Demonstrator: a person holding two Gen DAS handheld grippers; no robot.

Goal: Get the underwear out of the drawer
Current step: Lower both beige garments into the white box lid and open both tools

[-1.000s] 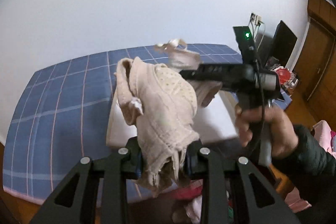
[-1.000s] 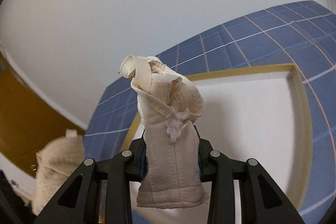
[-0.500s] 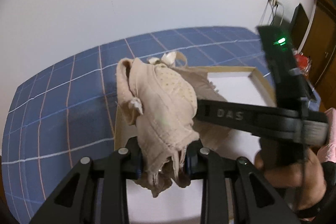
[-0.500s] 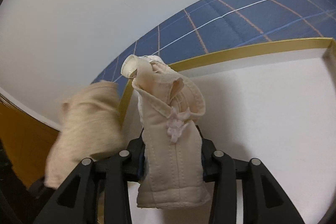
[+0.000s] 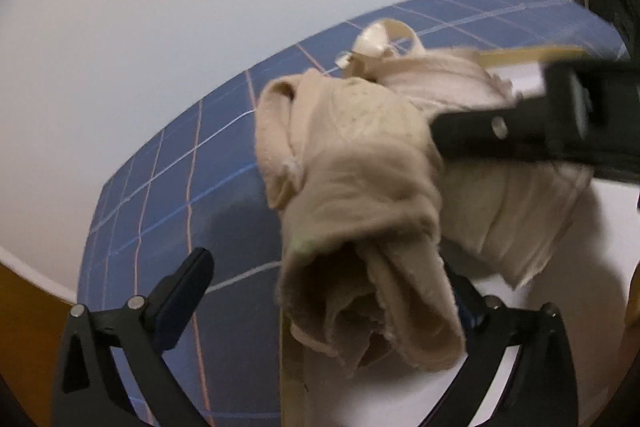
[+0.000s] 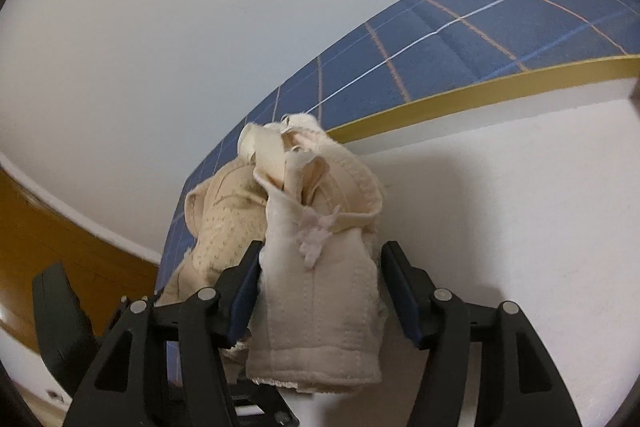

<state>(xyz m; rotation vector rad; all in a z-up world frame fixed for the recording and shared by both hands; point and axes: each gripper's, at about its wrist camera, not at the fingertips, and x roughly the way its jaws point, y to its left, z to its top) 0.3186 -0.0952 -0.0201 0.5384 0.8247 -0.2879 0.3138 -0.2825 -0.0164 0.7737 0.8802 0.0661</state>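
Note:
A beige dotted underwear [image 5: 360, 187] hangs between the jaws of my left gripper [image 5: 326, 267], which are opening wide. It leans on the right finger and is clear of the left pad. My right gripper [image 6: 322, 251] is opening too, with a paler cream underwear [image 6: 320, 287] loose between its pads and a gap at the right pad. Both garments sit close together over the near left corner of a white tray [image 6: 480, 87] with a yellow rim. In the left wrist view the right gripper's black body [image 5: 520, 131] crosses over the cream underwear [image 5: 512, 203].
The tray lies on a bed with a blue checked cover [image 5: 180, 187] against a white wall. Orange-brown wood [image 6: 60, 227] shows past the bed's edge at lower left. One finger of the left gripper [image 6: 60, 307] stands at the right wrist view's left edge.
Both grippers sank toward the tray and came together. The left jaws sprang wide, freeing the beige underwear. The right jaws spread from a tight grip on the cream one.

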